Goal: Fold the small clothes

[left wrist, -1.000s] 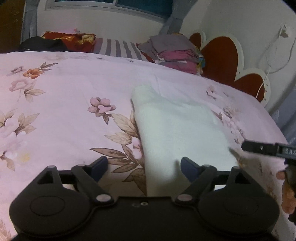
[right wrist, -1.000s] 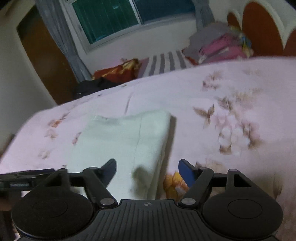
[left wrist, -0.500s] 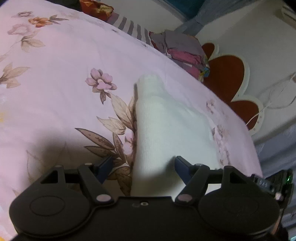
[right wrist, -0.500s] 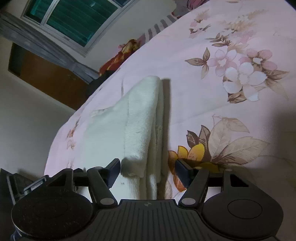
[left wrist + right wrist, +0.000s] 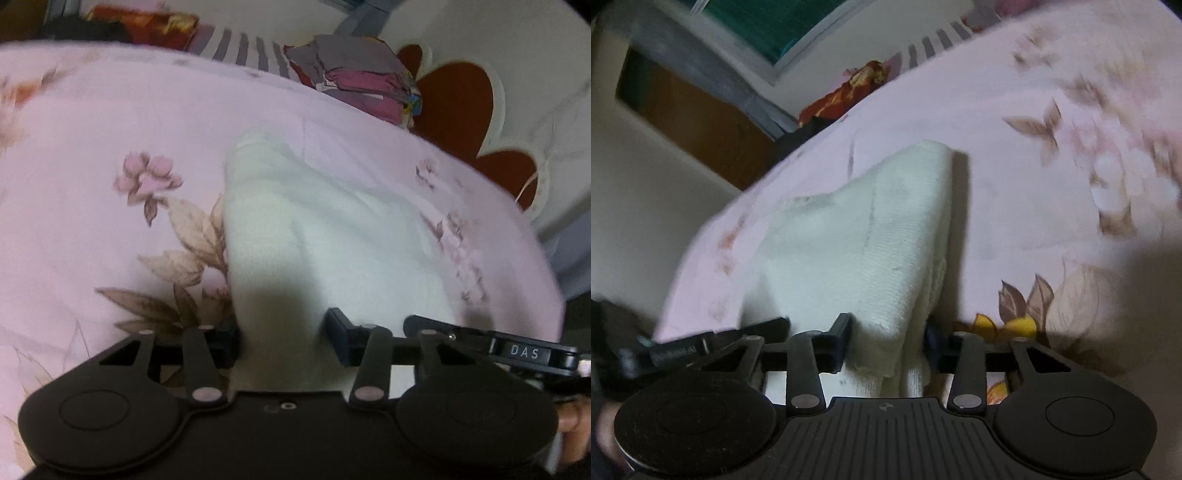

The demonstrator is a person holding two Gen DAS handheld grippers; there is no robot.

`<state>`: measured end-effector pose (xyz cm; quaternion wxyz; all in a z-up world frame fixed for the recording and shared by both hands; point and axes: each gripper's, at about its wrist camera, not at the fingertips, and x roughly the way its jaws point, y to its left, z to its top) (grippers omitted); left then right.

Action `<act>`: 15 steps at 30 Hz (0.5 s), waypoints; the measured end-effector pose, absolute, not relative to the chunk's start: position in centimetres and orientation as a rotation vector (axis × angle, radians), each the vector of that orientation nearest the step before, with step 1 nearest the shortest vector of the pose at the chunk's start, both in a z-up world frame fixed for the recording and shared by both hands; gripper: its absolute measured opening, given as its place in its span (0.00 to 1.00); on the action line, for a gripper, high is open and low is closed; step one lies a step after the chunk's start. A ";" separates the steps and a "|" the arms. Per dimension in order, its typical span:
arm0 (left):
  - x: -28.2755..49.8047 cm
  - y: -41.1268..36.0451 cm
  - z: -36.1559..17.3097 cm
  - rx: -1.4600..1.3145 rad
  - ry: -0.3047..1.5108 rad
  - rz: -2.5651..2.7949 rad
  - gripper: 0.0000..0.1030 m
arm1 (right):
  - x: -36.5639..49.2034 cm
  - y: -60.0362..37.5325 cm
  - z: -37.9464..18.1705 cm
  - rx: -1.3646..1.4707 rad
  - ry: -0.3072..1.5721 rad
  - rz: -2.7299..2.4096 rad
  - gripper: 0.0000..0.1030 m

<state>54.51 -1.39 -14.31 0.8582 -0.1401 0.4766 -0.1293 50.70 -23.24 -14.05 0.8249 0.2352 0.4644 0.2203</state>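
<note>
I observe the white garment (image 5: 325, 236) lying folded on the pink floral bedsheet (image 5: 92, 155), its near edge raised. My left gripper (image 5: 280, 338) has its 2 jaws closing with the garment's left near corner between them, pads at the cloth. My right gripper (image 5: 888, 341) is likewise closing on the thick right near corner, fabric bunched between both pads. A stack of folded clothes (image 5: 362, 81) sits by the headboard (image 5: 461, 99).
</note>
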 end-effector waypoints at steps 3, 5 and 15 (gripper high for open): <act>54.0 -3.1 -13.0 -0.144 0.967 -0.263 0.31 | 49.6 -20.2 -12.4 0.280 0.934 0.441 0.30; 53.5 -3.6 -12.4 -0.098 0.943 -0.275 0.29 | 48.9 -18.8 -11.4 0.190 0.909 0.423 0.28; 51.8 1.7 -10.1 -0.174 0.851 -0.374 0.28 | 46.6 -12.8 -6.5 0.151 0.816 0.413 0.27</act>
